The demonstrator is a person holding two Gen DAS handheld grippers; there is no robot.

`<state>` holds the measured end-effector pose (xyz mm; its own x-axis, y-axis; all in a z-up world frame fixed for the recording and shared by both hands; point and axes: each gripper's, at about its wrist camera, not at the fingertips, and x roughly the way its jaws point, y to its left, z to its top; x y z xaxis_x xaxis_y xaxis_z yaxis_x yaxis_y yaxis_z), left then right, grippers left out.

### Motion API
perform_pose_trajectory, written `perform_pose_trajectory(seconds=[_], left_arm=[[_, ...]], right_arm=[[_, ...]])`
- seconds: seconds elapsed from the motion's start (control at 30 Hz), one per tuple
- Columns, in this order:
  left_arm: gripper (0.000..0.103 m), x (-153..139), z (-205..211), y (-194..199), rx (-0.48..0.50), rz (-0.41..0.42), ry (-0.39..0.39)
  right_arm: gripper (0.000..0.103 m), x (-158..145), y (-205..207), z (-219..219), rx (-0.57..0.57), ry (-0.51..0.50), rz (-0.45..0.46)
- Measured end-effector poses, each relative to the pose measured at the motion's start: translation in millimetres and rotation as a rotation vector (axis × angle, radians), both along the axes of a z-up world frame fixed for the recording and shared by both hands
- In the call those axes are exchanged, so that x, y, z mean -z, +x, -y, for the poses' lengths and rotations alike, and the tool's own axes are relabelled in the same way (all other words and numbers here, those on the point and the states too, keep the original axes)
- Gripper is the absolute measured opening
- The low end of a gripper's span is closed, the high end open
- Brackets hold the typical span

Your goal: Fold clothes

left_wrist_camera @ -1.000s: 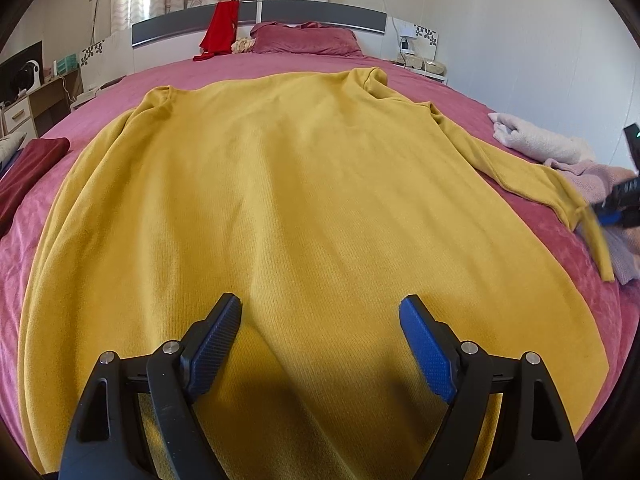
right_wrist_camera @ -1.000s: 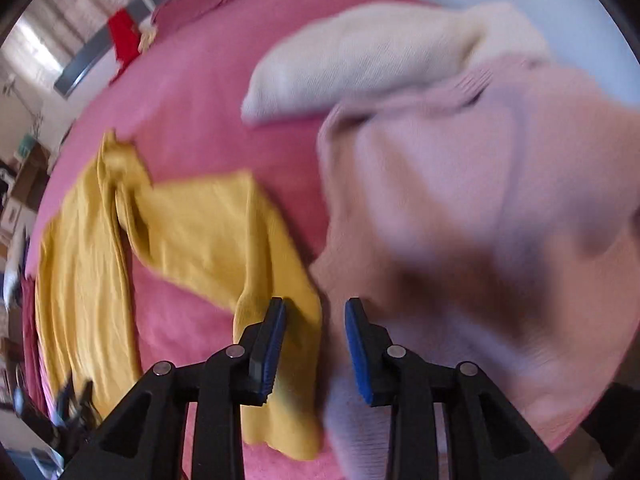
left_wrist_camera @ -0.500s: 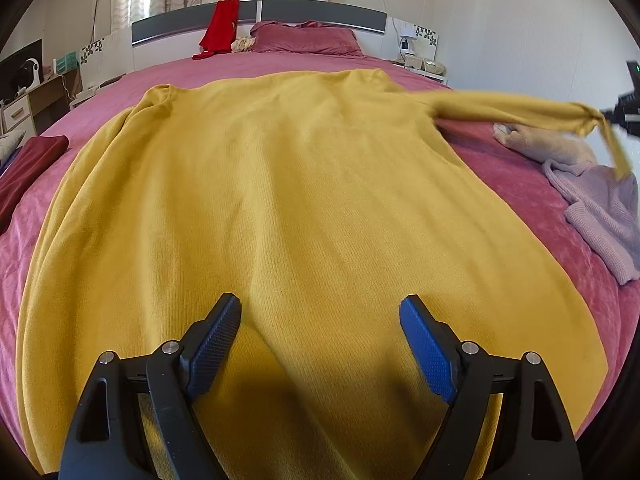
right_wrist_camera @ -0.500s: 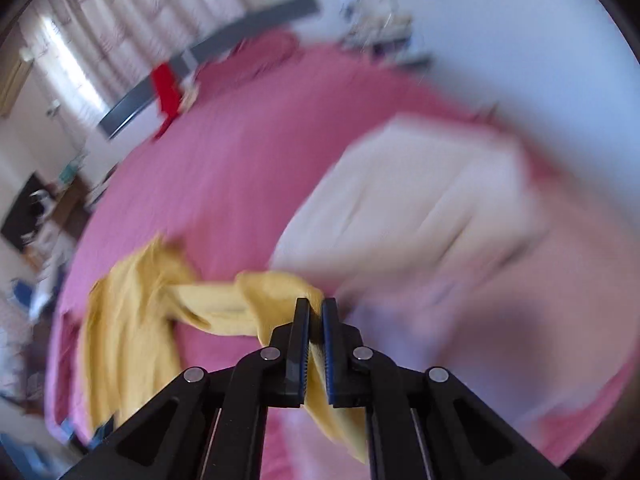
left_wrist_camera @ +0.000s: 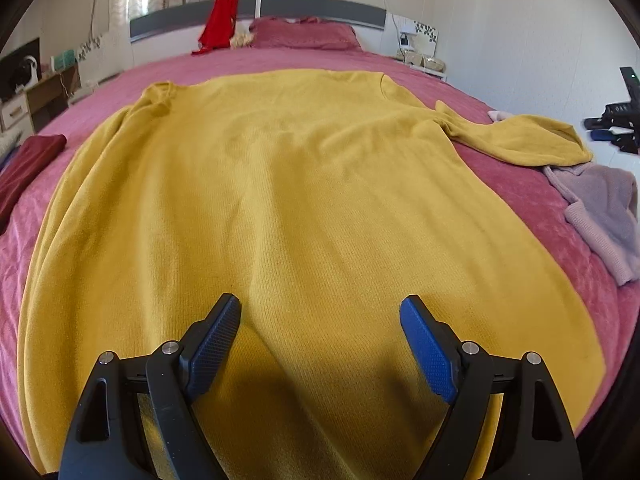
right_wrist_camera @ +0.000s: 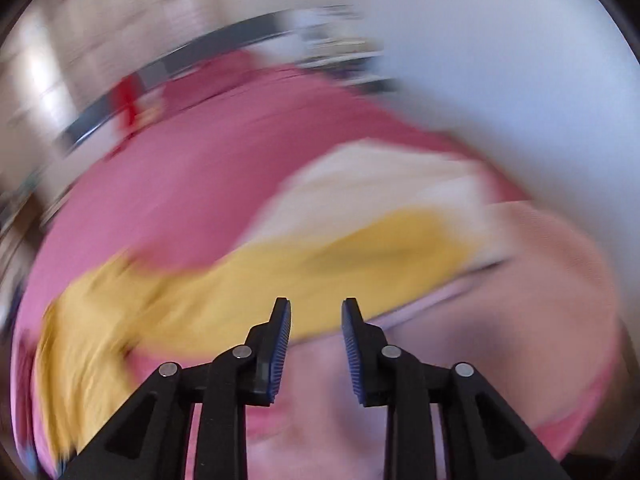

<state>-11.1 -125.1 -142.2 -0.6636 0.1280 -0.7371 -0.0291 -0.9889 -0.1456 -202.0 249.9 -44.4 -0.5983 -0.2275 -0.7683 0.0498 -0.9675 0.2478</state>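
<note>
A yellow long-sleeved sweater (left_wrist_camera: 288,208) lies flat on the pink bed (left_wrist_camera: 516,188), hem toward me. My left gripper (left_wrist_camera: 320,336) is wide open and empty just above the hem. The sweater's right sleeve (left_wrist_camera: 520,140) lies stretched out to the right, its cuff on the other clothes. In the blurred right wrist view the same sleeve (right_wrist_camera: 320,268) lies just ahead of my right gripper (right_wrist_camera: 316,320), which is open and holds nothing. The right gripper also shows in the left wrist view (left_wrist_camera: 612,132) at the far right, beyond the cuff.
A lilac sweater (left_wrist_camera: 604,216) lies at the bed's right edge, and a cream garment (right_wrist_camera: 384,176) beside it. A dark red folded cloth (left_wrist_camera: 28,168) lies at the left edge. Pillow (left_wrist_camera: 304,34), red garment (left_wrist_camera: 218,20) and headboard are far back. A nightstand (left_wrist_camera: 420,64) stands at right.
The right gripper closed on the sleeve cuff, lifted and pulled it out to the right, then opened and let it go. The sleeve now lies extended. The left gripper has not moved.
</note>
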Motion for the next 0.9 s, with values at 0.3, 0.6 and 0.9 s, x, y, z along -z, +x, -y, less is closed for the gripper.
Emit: perform_pose_trajectory(seconds=[0.3, 0.6, 0.9], left_arm=[[0.084, -71, 133, 55, -0.275, -0.075, 0.195], [0.084, -38, 190, 103, -0.161, 0.225, 0.123], [0.069, -6, 151, 97, -0.014, 0.366, 0.124]], right_arm=[[0.026, 97, 97, 274, -0.661, -0.009, 0.254], [0.029, 136, 112, 304, -0.688, 0.176, 0.298], [0.030, 136, 127, 306, -0.678, 0.192, 0.290]])
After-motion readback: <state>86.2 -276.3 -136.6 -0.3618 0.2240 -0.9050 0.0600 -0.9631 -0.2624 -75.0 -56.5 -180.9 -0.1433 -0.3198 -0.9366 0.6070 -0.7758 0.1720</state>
